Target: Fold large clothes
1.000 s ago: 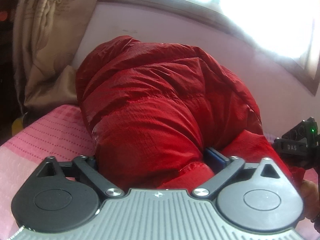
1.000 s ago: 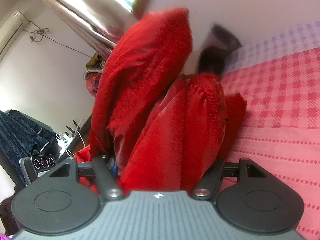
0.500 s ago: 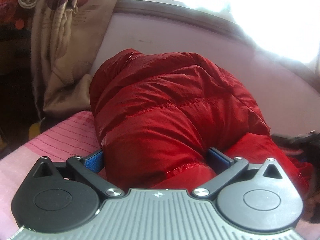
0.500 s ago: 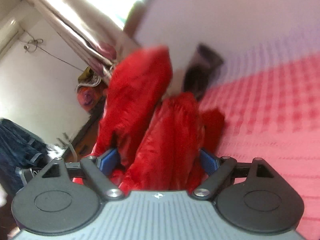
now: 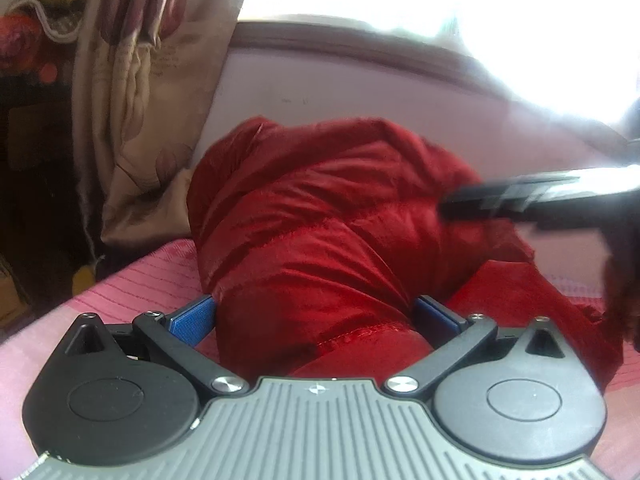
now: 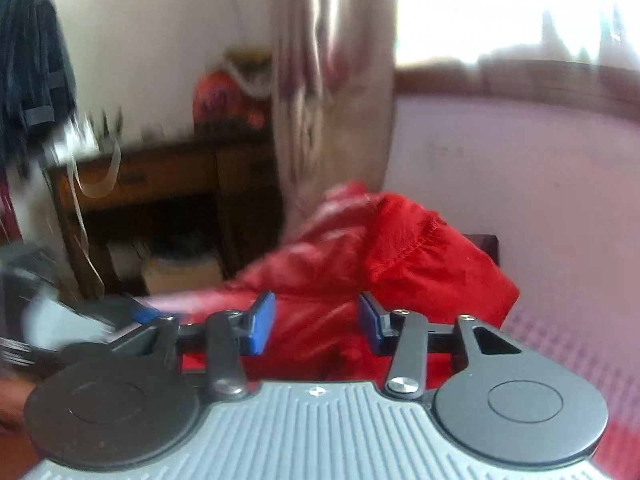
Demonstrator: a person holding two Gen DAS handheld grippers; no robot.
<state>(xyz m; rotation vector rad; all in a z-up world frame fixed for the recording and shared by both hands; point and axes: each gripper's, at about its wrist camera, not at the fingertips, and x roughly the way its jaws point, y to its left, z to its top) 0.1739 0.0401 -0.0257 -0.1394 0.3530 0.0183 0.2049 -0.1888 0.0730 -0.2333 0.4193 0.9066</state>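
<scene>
Pink bed carries the red jacket, lower centre. My left gripper pinches its bulk; my right gripper, just narrowed from wide, has let go and lifted: fold laid.

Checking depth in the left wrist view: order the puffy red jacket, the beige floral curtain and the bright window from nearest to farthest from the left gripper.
1. Puffy red jacket: bulging between the left gripper's blue pads, dead ahead.
2. Beige floral curtain: hanging behind the jacket, upper left.
3. Bright window: above the wall, top right, farthest.
</scene>
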